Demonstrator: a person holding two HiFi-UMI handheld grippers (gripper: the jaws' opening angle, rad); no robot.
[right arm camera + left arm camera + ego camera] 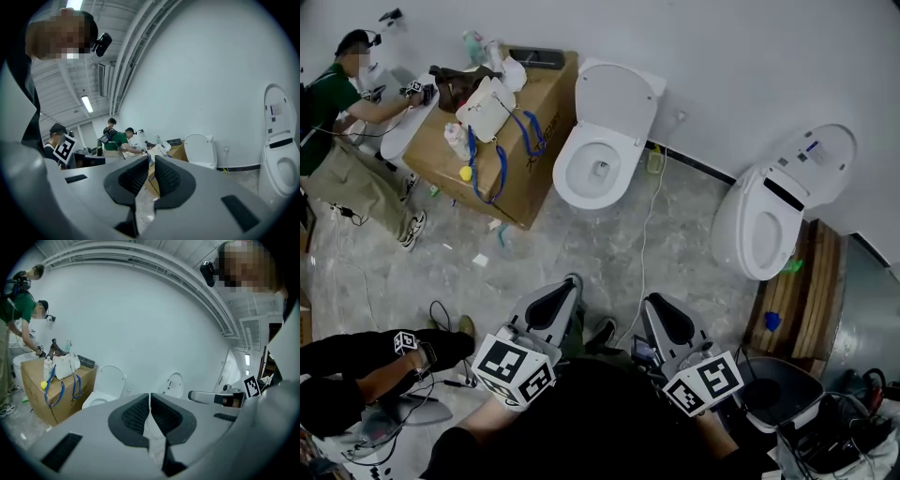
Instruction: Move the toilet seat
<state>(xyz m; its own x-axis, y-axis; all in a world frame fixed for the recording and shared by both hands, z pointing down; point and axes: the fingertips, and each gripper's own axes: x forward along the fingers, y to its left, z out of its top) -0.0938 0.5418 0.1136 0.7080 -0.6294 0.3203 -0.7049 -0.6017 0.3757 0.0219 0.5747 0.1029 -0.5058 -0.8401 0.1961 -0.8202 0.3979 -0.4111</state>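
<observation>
Two white toilets stand against the far wall. The middle toilet [598, 164] has its lid [619, 94] raised; it also shows as the toilet [101, 392] in the left gripper view and the toilet [200, 150] in the right gripper view. The right toilet [761, 225] has its seat ring down and its lid [817, 157] up. My left gripper [570, 281] and right gripper [654, 302] hover low and near me, well short of both toilets. Both are shut with nothing between the pads: the left gripper [150, 397], the right gripper [151, 161].
A cardboard box [530, 150] with bags and blue cords on top stands left of the middle toilet. A person in green [333, 122] works at the far left. A wooden pallet [806, 291] lies by the right toilet. Cables and a seated person's arm [366, 370] lie at bottom left.
</observation>
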